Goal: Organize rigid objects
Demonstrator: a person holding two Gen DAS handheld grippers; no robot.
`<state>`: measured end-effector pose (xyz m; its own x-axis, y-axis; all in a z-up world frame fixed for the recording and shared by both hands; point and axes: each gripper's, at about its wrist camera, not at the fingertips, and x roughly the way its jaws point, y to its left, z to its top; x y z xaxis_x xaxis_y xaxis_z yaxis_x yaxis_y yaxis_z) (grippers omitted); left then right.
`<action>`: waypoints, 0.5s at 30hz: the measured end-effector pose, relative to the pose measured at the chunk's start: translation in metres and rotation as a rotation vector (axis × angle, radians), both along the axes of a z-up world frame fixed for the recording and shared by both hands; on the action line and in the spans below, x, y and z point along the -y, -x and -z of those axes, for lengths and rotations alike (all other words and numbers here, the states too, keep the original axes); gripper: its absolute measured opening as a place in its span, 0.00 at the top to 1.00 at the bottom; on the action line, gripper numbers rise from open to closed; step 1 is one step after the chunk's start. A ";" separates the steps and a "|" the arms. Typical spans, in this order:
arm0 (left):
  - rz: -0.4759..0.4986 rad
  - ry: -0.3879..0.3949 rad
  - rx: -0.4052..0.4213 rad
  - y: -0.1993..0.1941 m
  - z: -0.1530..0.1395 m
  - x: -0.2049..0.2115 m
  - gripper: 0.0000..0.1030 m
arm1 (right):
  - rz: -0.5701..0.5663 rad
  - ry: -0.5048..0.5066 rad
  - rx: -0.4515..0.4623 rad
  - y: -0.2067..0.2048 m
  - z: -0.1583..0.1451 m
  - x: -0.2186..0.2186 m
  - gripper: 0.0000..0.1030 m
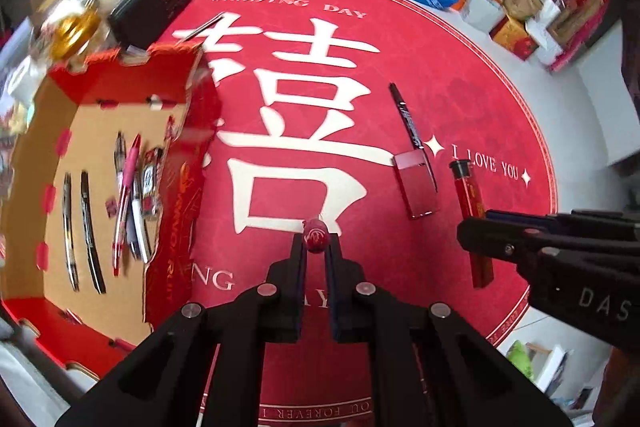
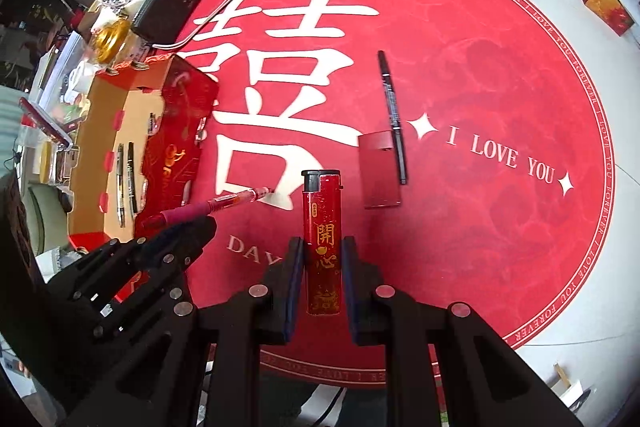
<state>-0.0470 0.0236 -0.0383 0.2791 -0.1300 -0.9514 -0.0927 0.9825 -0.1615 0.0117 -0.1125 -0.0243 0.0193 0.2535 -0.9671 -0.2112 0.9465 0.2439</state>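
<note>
Here, above the red wedding mat (image 2: 480, 67), I carry two things at once. My left gripper (image 1: 316, 247) has its jaws clenched on a red pen (image 2: 224, 205), seen end-on in my left view and lying crosswise from the right. My right gripper (image 2: 322, 267) has its jaws grasping a red lighter (image 2: 322, 239) upright by its lower body, its black cap clear above the pads.

The step in hand, as I judge it, is the carry: both items look lifted off the mat and are bound for the red cardboard box (image 1: 176, 195) at the left. The next move calls for bringing the pen over the box's near wall, lowering it among what lies there, and only then letting go; the lighter must follow without my two grippers, now close together, knocking each other.

The box is open-topped with a brown floor. In it lie two dark pens (image 1: 80, 231) side by side, and beside them a cluster with a pink-gripped pen (image 1: 126, 195) and some other small items, too blurred to name.

On the mat, not yet gathered, remain a black marker (image 2: 392, 115) and, just beside it, a flat red case (image 2: 380, 169).
</note>
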 end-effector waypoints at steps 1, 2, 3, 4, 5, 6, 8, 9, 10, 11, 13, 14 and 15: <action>-0.015 0.013 -0.003 0.001 0.001 -0.006 0.91 | -0.001 0.002 -0.002 0.000 0.000 -0.002 0.81; -0.031 0.025 -0.004 0.004 0.002 -0.013 0.92 | -0.003 0.005 -0.001 0.000 0.000 -0.003 0.81; -0.042 0.027 -0.001 0.006 0.001 -0.018 0.92 | -0.005 0.007 0.000 0.000 -0.001 -0.005 0.81; -0.046 0.030 0.003 0.007 0.001 -0.022 0.92 | -0.008 0.006 -0.001 0.000 -0.001 -0.006 0.81; -0.046 0.031 0.004 0.008 0.000 -0.025 0.92 | -0.013 0.007 -0.002 0.001 -0.001 -0.008 0.81; -0.047 0.027 0.003 0.009 0.000 -0.027 0.92 | -0.015 0.009 -0.002 0.001 -0.001 -0.009 0.81; -0.051 0.027 0.002 0.010 0.000 -0.031 0.92 | -0.017 0.008 -0.005 0.001 0.000 -0.011 0.81; -0.054 0.025 0.000 0.011 0.000 -0.032 0.92 | -0.017 0.008 -0.006 0.001 0.000 -0.011 0.81; -0.059 0.026 0.001 0.010 -0.001 -0.034 0.92 | -0.015 0.005 -0.008 0.000 0.001 -0.011 0.81; -0.064 0.030 0.003 0.010 -0.002 -0.035 0.92 | -0.016 0.004 -0.008 0.000 0.001 -0.011 0.81; -0.067 0.035 0.005 0.009 -0.003 -0.034 0.93 | -0.014 0.004 -0.009 0.000 0.001 -0.011 0.81; -0.063 0.035 0.008 0.007 -0.003 -0.032 1.00 | -0.013 0.003 -0.011 -0.001 0.001 -0.010 0.81; -0.056 0.035 0.012 0.006 -0.003 -0.030 1.00 | -0.013 0.004 -0.012 -0.001 0.001 -0.010 0.81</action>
<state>-0.0529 0.0533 -0.0350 0.2980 -0.1473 -0.9431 -0.1450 0.9696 -0.1973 0.0125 -0.1030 -0.0252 0.0048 0.2495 -0.9684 -0.2207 0.9447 0.2424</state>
